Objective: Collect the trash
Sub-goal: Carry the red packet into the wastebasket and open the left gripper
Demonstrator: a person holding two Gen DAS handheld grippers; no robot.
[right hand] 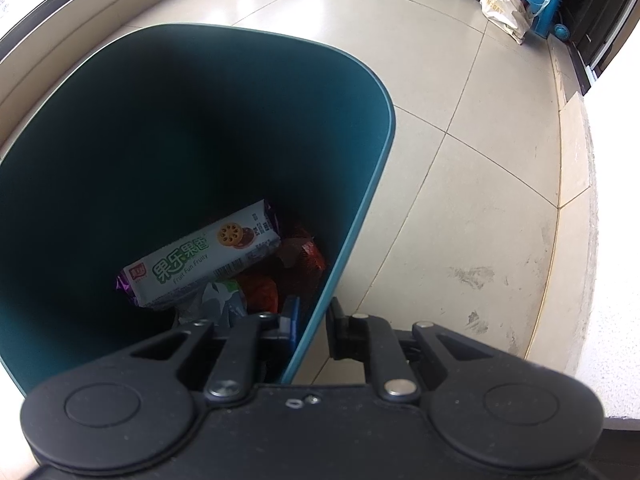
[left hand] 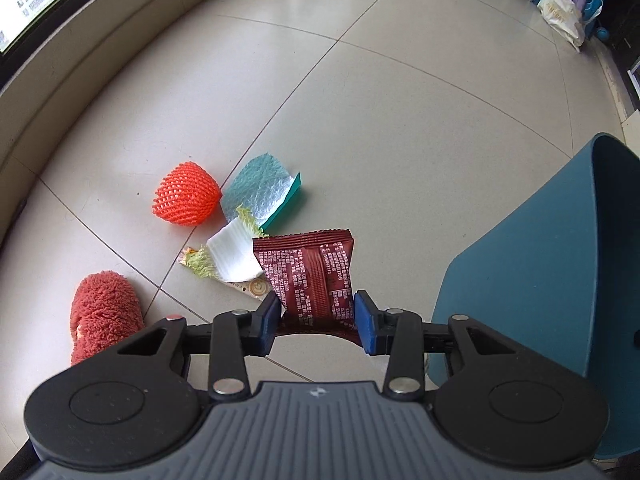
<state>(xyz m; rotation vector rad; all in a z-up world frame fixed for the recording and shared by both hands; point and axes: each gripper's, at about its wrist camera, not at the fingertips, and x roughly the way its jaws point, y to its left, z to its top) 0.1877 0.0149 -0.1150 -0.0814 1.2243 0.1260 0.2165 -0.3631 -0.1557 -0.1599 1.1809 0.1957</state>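
While upright, long axis vertical, maroon wrapper clamped by left gripper.

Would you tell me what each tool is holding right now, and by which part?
Left tool pinches the dark red snack packet near its bottom end. Right tool clamps the teal bin by its rim wall.

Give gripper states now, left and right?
Left gripper: shut on the wrapper.
Right gripper: shut on the bin wall.
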